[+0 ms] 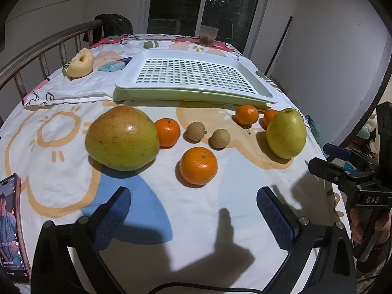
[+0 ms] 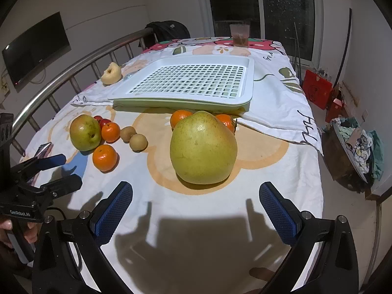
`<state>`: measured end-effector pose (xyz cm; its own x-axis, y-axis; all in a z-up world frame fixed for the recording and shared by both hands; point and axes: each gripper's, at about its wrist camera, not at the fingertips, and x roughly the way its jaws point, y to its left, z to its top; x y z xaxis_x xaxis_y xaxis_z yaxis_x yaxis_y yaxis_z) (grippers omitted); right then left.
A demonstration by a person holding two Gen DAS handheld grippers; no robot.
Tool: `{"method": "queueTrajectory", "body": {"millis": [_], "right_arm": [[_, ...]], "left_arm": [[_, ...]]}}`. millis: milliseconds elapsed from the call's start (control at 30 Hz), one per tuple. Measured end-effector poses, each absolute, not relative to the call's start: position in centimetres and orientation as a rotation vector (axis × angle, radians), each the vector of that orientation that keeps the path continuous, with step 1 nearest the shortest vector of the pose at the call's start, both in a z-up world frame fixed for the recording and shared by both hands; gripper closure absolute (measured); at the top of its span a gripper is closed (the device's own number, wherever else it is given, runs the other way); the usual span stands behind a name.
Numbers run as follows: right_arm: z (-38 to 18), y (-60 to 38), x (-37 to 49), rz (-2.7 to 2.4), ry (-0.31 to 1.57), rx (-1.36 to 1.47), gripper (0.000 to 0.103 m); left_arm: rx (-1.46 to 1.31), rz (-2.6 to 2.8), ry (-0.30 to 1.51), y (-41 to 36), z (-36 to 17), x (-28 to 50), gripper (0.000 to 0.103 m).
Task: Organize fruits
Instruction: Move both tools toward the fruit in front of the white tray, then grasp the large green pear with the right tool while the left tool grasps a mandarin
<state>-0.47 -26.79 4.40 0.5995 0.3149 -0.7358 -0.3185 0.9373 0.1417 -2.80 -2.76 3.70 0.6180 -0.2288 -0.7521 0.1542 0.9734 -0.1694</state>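
Note:
A white slotted tray (image 1: 263, 84) (image 2: 248, 83) lies on the cloth-covered table with nothing in it. In front of it lie a large reddish-green pear (image 1: 121, 138) (image 2: 85, 132), a yellow-green pear (image 1: 286, 133) (image 2: 203, 148), several mandarins, the nearest (image 1: 198, 166) (image 2: 104, 158), and two brown longans (image 1: 196, 132) (image 1: 221, 139). My left gripper (image 1: 193, 210) is open and empty, short of the nearest mandarin. My right gripper (image 2: 196, 207) is open and empty, just short of the yellow-green pear. Each gripper shows in the other's view, the right (image 1: 328, 158) and the left (image 2: 63, 169).
A phone (image 1: 11, 227) lies at the table's left front edge. A bitten apple core (image 1: 80, 62) sits at the far left by a metal rail (image 1: 36, 49). A plastic cup (image 2: 239, 35) stands at the far end. Bags (image 2: 318, 93) and a basket of clothes (image 2: 355, 152) stand on the floor at right.

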Motion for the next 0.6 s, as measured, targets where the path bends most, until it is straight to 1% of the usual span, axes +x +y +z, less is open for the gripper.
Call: {"method": "queueTrajectory", "body": {"millis": [600], "right_arm": [[4.1,-26.8,0.6,0.366,0.868,0.004,0.000]], "left_arm": [[-0.087,-0.246,0.901,-4.1,3.0,-1.4,0.000]]}}
